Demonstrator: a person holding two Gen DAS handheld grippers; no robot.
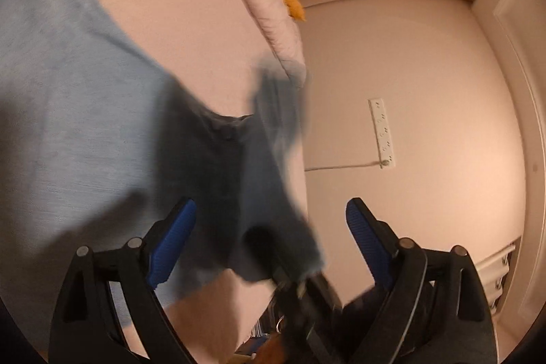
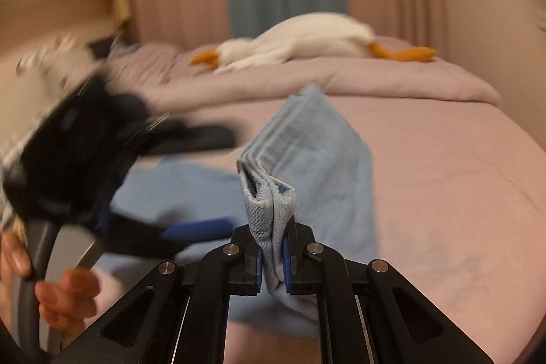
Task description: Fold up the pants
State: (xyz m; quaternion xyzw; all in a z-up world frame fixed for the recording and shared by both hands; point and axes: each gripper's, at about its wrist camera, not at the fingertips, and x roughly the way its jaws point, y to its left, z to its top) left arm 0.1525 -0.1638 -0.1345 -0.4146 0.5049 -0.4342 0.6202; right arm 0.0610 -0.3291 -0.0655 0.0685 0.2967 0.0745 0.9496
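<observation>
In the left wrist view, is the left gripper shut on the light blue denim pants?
No: the left gripper stands wide open, its blue-padded fingers well apart, with the light blue denim pants beyond them, unclamped.

Lighting's warm and kinda dim in both views, everything goes pinkish-peach. Heavy fisheye bend with dark vignetted corners; the wall [image 1: 426, 91] curves hard near the rim. In the left wrist view the pants [image 1: 85, 125] are smeared by motion blur, with a deep shadow across the hanging part. In the right wrist view the left gripper [image 2: 204, 179] is a blurry streak, while the right gripper [image 2: 273, 248] up close stays sharp. The plush goose [image 2: 307, 40] behind is soft.
</observation>
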